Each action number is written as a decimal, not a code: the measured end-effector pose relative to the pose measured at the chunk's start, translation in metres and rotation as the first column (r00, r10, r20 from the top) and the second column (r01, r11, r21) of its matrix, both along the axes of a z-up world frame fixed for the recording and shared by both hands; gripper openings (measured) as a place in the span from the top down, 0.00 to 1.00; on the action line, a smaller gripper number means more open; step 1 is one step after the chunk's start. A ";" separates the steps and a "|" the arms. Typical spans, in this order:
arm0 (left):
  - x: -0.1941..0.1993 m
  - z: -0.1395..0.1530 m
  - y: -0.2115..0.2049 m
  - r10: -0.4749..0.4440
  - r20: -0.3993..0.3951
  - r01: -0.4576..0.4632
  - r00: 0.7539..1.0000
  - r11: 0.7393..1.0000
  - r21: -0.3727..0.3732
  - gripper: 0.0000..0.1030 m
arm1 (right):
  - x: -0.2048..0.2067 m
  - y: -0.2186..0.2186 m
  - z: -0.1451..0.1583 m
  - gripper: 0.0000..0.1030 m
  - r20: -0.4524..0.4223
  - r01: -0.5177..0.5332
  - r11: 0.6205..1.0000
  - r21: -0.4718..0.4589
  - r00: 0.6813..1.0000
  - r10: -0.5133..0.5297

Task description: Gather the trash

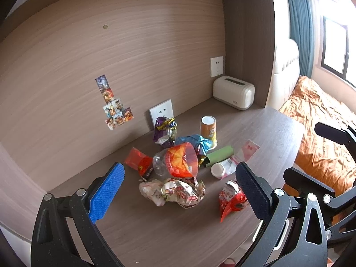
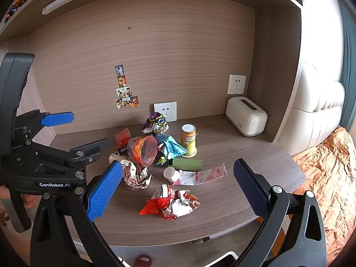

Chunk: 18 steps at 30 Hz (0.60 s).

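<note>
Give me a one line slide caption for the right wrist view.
Both open tools, right tool and left tool, hover over a desk littered with snack wrappers, a crumpled red wrapper nearest.

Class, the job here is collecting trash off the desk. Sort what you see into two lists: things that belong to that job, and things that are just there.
Belongs to the job:
- crumpled red wrapper
- crumpled white wrapper
- clear plastic bottle
- yellow cup
- green tube
- blue bag

Just there:
- tissue box
- wall socket
- stickers
- bed

White tissue box [image 2: 246, 118], two wall sockets [image 2: 165, 110], stickers [image 2: 125, 91] on the panel, orange bedding [image 1: 320, 133].
</note>
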State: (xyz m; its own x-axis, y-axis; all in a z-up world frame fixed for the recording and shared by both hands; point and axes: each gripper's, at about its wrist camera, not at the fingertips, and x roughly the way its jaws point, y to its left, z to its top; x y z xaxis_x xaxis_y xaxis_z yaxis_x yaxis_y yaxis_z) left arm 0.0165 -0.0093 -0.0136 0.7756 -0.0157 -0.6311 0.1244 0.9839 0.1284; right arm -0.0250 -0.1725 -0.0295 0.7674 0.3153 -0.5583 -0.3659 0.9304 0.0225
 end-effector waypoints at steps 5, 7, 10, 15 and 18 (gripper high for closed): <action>0.000 0.000 0.000 -0.003 -0.001 0.003 1.000 1.000 -0.001 0.04 | 0.000 0.000 0.000 0.03 -0.001 0.000 1.000 0.000 1.000 0.000; 0.000 0.000 0.000 -0.003 0.000 0.003 1.000 1.000 0.000 0.04 | 0.000 0.000 0.001 0.03 -0.002 0.000 1.000 0.000 1.000 0.000; 0.000 0.000 0.000 -0.003 -0.002 0.003 1.000 1.000 -0.001 0.04 | 0.000 0.001 0.001 0.03 -0.002 -0.001 1.000 0.000 1.000 0.001; 0.000 0.000 0.000 -0.003 -0.001 0.003 1.000 1.000 0.000 0.04 | 0.001 0.001 0.001 0.03 -0.004 -0.001 1.000 0.002 1.000 0.001; 0.000 0.000 0.000 -0.003 -0.003 0.003 1.000 1.000 -0.001 0.04 | 0.001 0.003 0.001 0.03 -0.006 -0.003 1.000 0.006 1.000 0.003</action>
